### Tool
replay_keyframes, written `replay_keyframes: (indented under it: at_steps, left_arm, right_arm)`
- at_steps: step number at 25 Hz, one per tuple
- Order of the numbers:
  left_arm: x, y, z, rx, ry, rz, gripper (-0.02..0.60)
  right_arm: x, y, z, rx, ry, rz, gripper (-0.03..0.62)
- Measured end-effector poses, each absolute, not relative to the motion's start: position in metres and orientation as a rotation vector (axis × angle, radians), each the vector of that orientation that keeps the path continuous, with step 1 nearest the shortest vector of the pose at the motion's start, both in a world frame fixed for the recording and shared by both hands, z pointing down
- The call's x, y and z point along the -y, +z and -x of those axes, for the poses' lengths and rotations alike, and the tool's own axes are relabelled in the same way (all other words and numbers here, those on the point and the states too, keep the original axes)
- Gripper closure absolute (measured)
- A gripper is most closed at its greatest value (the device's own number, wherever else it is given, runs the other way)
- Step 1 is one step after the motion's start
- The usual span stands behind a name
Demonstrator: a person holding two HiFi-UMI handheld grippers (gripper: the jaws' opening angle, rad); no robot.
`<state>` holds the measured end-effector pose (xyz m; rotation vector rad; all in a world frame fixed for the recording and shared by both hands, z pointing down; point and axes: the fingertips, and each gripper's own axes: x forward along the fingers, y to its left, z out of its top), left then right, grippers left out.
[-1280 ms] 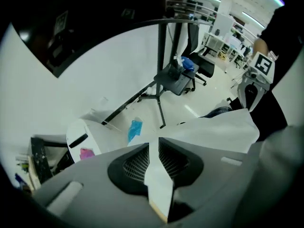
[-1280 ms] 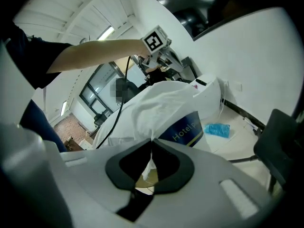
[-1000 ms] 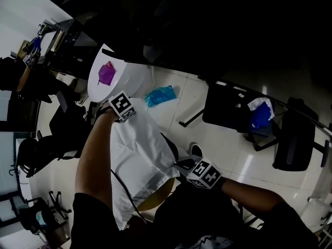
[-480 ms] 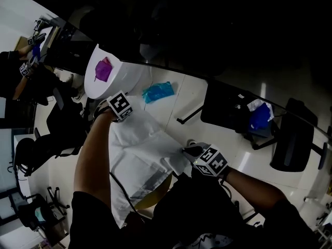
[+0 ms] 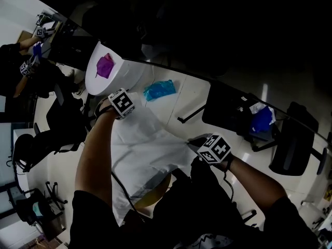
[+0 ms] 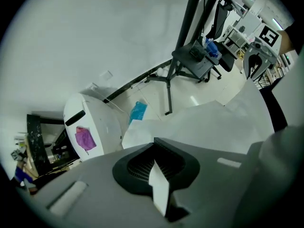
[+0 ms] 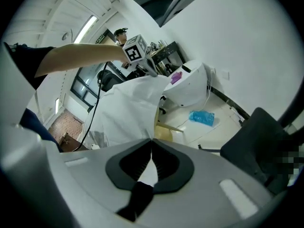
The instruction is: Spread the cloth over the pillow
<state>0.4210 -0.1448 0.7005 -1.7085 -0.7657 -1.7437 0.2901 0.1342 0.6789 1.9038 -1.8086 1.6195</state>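
— What sits furthest left?
— A white rounded casing on the pale floor; a purple rag lies on its top face.

— And the left gripper?
— The left gripper hangs just beside that casing, pointing straight down; its jaws are pressed together with a strip of the white cloth pinched between them; the left gripper view shows that strip running out through the closed pads.

— Where is the cloth itself?
— Off the floor, held between the two grippers; it runs from the left gripper down and across to the right one, and the rest drapes toward the person's lap; a yellow shape peeks out below its lower edge; I cannot tell whether that is the pillow.

— Anything past it?
— A blue plastic bag lies on the floor, near the casing's right side and apart from the cloth.

— The right gripper?
— The right gripper tilts downward at the cloth's right edge; its jaws are closed as well, with a thin white fold of the cloth caught between them.

— And at the far right?
— A black chair with a blue bundle at its right edge; a second black chair stands just beyond.
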Motion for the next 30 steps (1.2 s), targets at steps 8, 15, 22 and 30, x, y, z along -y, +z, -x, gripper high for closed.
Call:
replay_keyframes:
  at_steps: [8, 15, 22, 30]
  left_arm:
    - [0.141, 0.715, -0.411, 0.818, -1.789, 1.700, 0.556]
    - [0.142, 0.720, -0.396, 0.852, -1.838, 1.605, 0.578]
    - [0.148, 0.690, -0.438, 0.776, -1.703, 1.742, 0.578]
    - [0.154, 0.687, -0.459, 0.702, -1.636, 1.749, 0.577]
  right_arm:
    - [-0.149, 0.669, -0.283, 1.826, 1.732, -1.834, 0.580]
    - [-0.142, 0.671, -0.276, 1.838, 1.715, -1.845, 0.580]
    - [-0.142, 0.663, -0.278, 1.853, 1.674, -1.899, 0.580]
    - [-0.141, 0.678, -0.277, 1.827, 1.701, -1.896, 0.580]
